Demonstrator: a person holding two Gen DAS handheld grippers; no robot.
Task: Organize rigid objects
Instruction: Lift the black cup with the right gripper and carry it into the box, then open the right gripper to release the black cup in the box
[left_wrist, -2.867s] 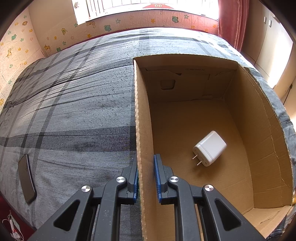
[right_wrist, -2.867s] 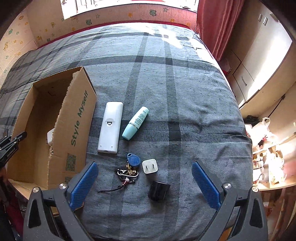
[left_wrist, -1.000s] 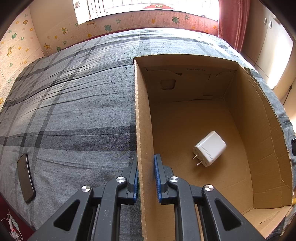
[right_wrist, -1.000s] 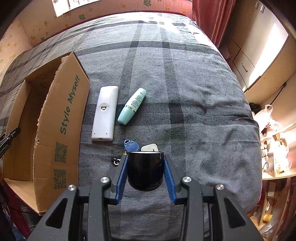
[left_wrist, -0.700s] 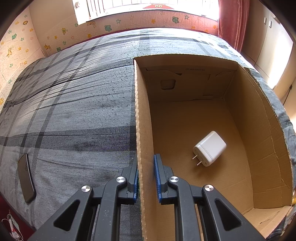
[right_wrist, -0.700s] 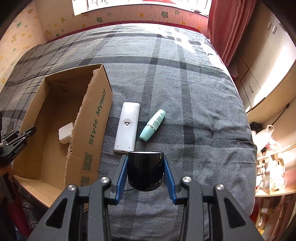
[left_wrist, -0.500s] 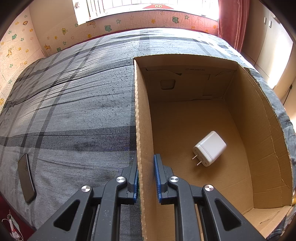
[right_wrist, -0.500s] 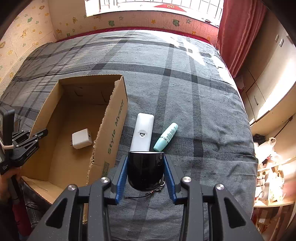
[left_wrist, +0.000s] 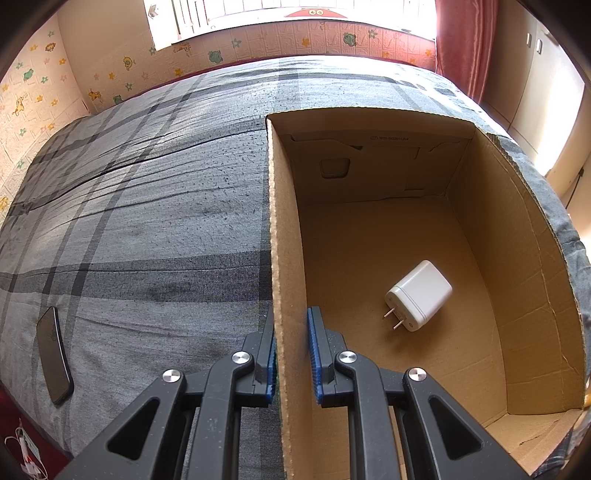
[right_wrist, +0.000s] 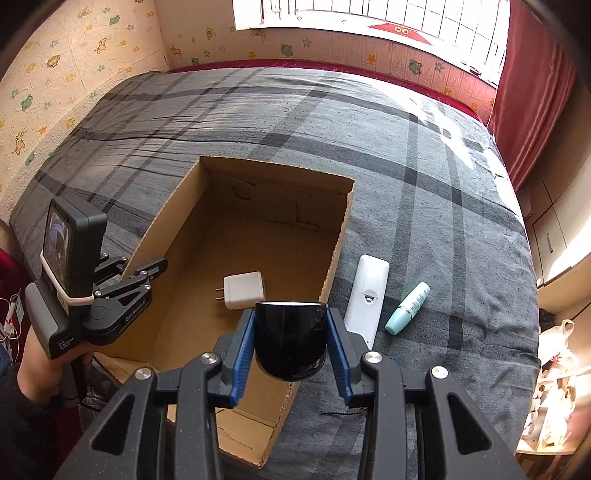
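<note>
An open cardboard box (right_wrist: 334, 266) lies on the grey plaid bed. My left gripper (left_wrist: 291, 354) is shut on the box's left wall (left_wrist: 282, 236); it also shows in the right wrist view as the left gripper (right_wrist: 146, 271). A white charger (left_wrist: 419, 295) lies on the box floor, seen as the charger (right_wrist: 243, 290) from the right. My right gripper (right_wrist: 290, 338) is shut on a glossy black cup (right_wrist: 290, 338), held in the air over the box's near right wall. To the right of the box on the bed lie a white remote (right_wrist: 369, 295) and a teal tube (right_wrist: 408, 308).
A dark phone (left_wrist: 53, 354) lies near the bed's left front edge. A black cord end (right_wrist: 336, 411) shows on the bed under my right gripper. A person's hand (right_wrist: 37, 363) holds the left gripper. Cabinets and a red curtain stand beyond the bed's right side.
My right gripper has carried the black cup up and to the left, from over the keys and small items to over the box's right wall. The left gripper has kept still.
</note>
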